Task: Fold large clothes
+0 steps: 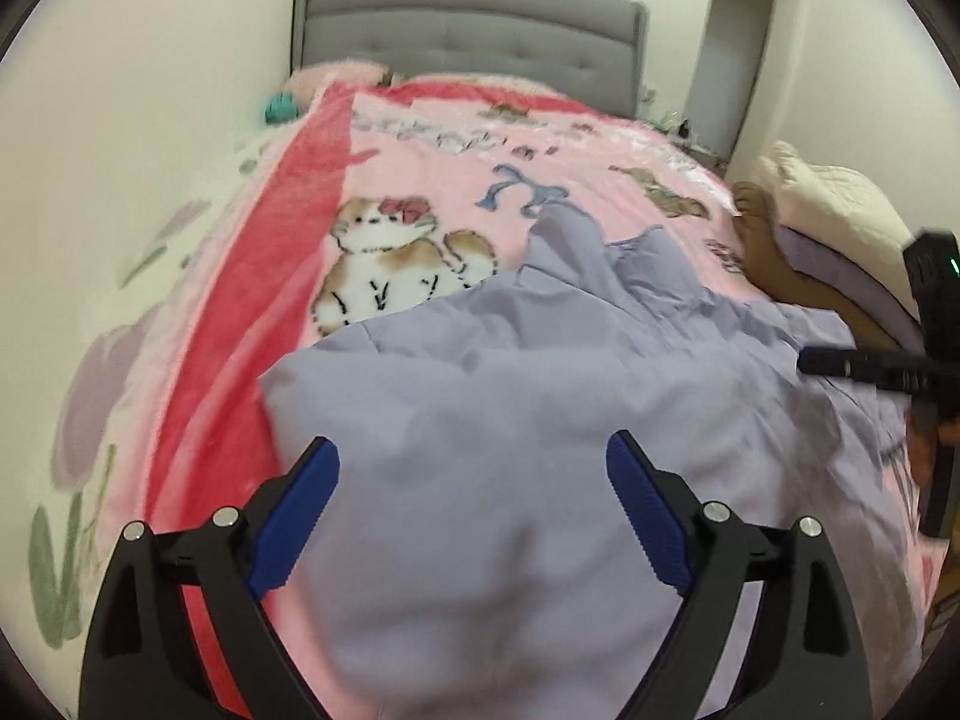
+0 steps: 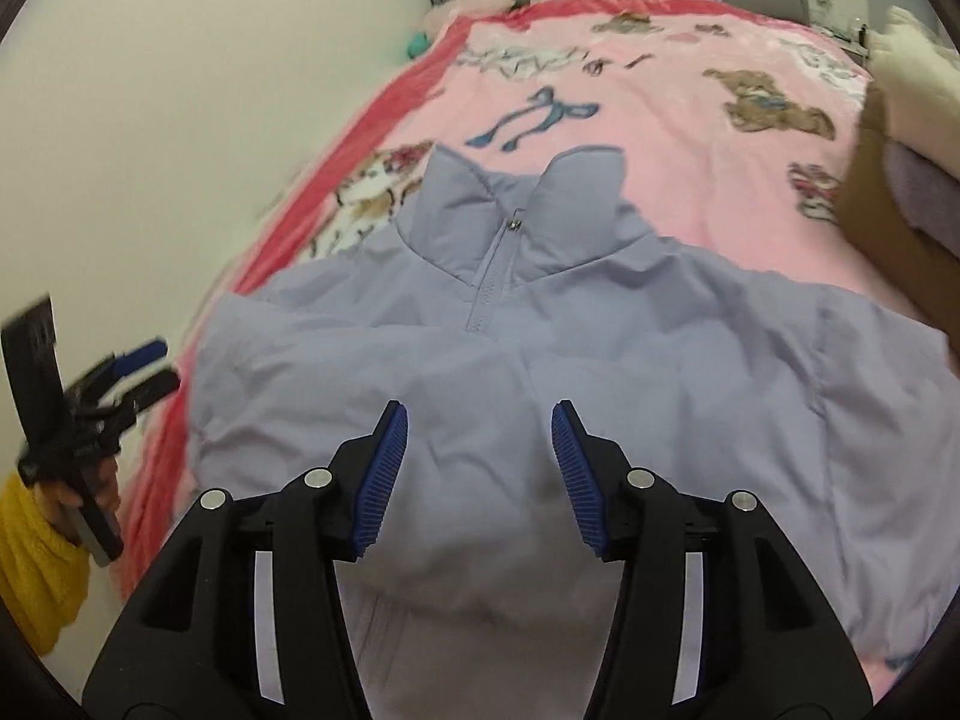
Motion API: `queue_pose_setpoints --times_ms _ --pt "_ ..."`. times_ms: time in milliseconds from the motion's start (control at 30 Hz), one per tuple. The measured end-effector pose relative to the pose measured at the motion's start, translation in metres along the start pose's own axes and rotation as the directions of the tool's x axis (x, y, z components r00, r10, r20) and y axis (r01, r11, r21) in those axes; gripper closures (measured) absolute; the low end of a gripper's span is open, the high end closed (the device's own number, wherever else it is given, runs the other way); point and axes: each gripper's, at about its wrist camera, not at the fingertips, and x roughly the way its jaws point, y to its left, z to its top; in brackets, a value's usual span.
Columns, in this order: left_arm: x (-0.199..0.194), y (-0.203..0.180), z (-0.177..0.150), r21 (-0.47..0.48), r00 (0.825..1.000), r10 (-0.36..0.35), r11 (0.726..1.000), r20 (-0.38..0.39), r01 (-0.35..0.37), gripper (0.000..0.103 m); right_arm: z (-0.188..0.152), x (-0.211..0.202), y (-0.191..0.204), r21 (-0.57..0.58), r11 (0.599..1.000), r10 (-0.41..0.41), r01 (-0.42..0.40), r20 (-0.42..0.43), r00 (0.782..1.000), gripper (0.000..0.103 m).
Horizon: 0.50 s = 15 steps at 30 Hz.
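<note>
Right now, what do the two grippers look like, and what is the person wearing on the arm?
Each gripper, left and right, has black plastic fingers with silver round bolts and blue ribbed pads. The right gripper also shows white strips on its black arms. The left arm wears a yellow knitted sleeve.

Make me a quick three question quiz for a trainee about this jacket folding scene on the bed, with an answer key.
1. True or false: the lavender jacket lies collar toward the grey headboard.
2. Multiple choice: what is between the left gripper jaws? A) a sleeve B) nothing C) the blanket edge
3. Fill in: the jacket's zipper is pulled ____ to the collar.

Key: 1 true. 2 B, the jaws stand open above the fabric. 3 up; the right gripper is likewise open, and the pink blanket lies beneath.
</note>
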Motion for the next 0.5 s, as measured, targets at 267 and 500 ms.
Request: queue_pose_setpoints --times_ms 267,500 --pt "0.066 0.008 -0.007 -0.113 0.985 -0.010 0.994 -0.172 -0.010 0.017 -0.006 0.055 -0.014 0.008 0.994 -0.112 0.113 -0.113 0.987 0.055" --pt "0.080 -0.001 -0.017 -0.028 0.978 0.052 0.998 -0.200 -0.059 0.017 -0.022 0.060 -0.020 -0.055 0.995 -0.091 0.087 -0.084 0.992 0.053"
